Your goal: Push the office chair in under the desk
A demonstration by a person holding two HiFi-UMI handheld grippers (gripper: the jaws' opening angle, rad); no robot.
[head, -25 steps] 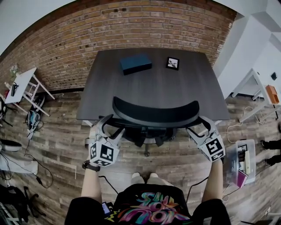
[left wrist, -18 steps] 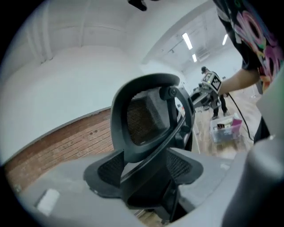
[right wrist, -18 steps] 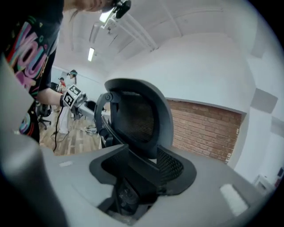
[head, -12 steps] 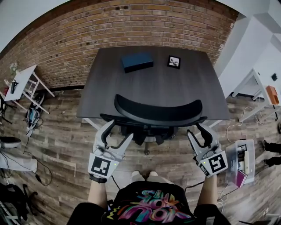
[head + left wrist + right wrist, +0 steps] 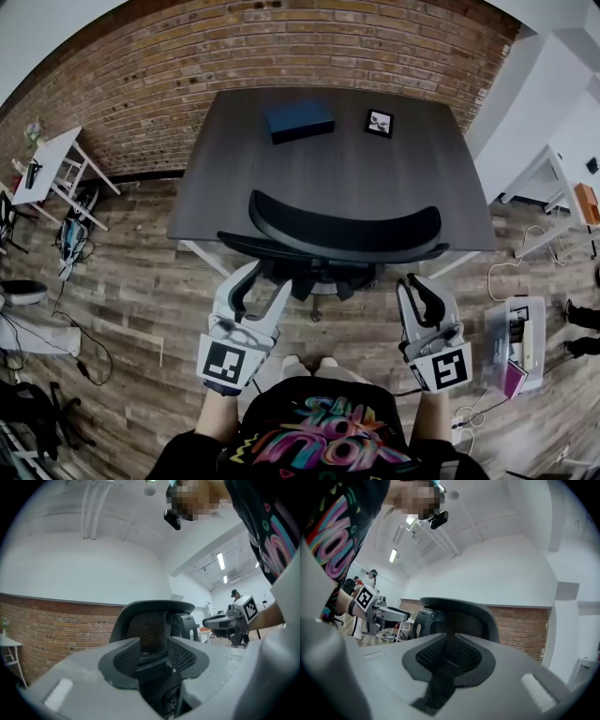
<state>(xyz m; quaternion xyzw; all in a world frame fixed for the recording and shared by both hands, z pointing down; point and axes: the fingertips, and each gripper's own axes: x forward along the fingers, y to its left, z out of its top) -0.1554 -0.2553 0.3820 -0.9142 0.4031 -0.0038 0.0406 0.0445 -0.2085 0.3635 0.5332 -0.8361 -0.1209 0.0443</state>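
The black office chair [image 5: 342, 232] stands at the near edge of the dark desk [image 5: 328, 169], its curved backrest toward me and its seat under the top. My left gripper [image 5: 265, 281] hangs just behind the chair's left side, clear of it; its jaws are closing with a gap and nothing between them. My right gripper [image 5: 414, 284] is behind the chair's right side, also apart from it, its jaws closing to almost touching on nothing. The left gripper view shows the chair [image 5: 154, 609] beyond my left gripper [image 5: 153, 645]. The right gripper view shows the chair [image 5: 461, 609] beyond my right gripper [image 5: 447, 645].
A dark blue box [image 5: 299, 121] and a small picture frame [image 5: 379, 123] lie on the desk's far half. A brick wall [image 5: 281, 47] backs the desk. A white side table [image 5: 47, 169] stands left, a clear plastic bin [image 5: 511, 347] and cables right.
Both grippers have drawn back from the chair's backrest toward my body. Their jaws have narrowed, the right far more. The chair sits slightly further in toward the desk.
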